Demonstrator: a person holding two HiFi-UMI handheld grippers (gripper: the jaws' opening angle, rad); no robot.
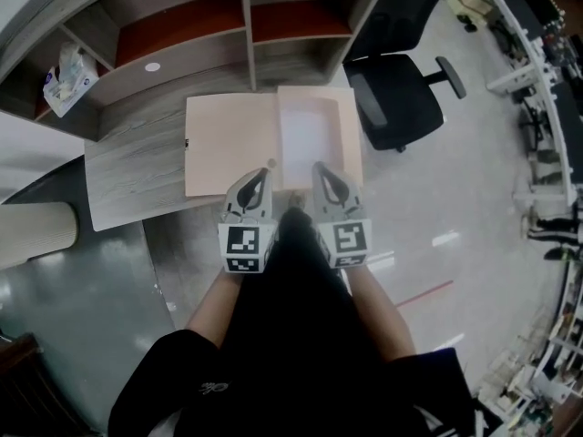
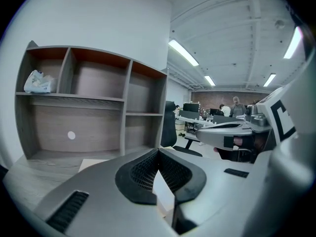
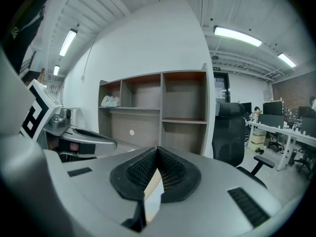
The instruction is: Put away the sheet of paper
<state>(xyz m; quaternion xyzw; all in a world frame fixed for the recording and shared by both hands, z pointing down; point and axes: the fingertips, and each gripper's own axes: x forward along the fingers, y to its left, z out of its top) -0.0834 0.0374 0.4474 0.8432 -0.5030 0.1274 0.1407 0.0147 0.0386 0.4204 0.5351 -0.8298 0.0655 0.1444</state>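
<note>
An open peach folder (image 1: pixel 228 144) lies on the grey wooden desk (image 1: pixel 127 180). Over its right half hangs the white sheet of paper (image 1: pixel 305 135), held by its near edge. My left gripper (image 1: pixel 266 167) is shut on that edge's left end, and my right gripper (image 1: pixel 319 166) on its right end. In the left gripper view the paper (image 2: pixel 165 194) runs down from between the closed pads of my left gripper (image 2: pixel 158 154). The right gripper view shows the same: a paper corner (image 3: pixel 153 194) pinched in my right gripper (image 3: pixel 157 152). Both grippers are side by side, close together.
A shelf unit (image 1: pixel 246 25) with open compartments rises at the desk's far side, with a plastic-wrapped pack (image 1: pixel 66 76) in its left compartment. A black office chair (image 1: pixel 396 89) stands to the right of the desk. Rows of desks with people fill the room's right side.
</note>
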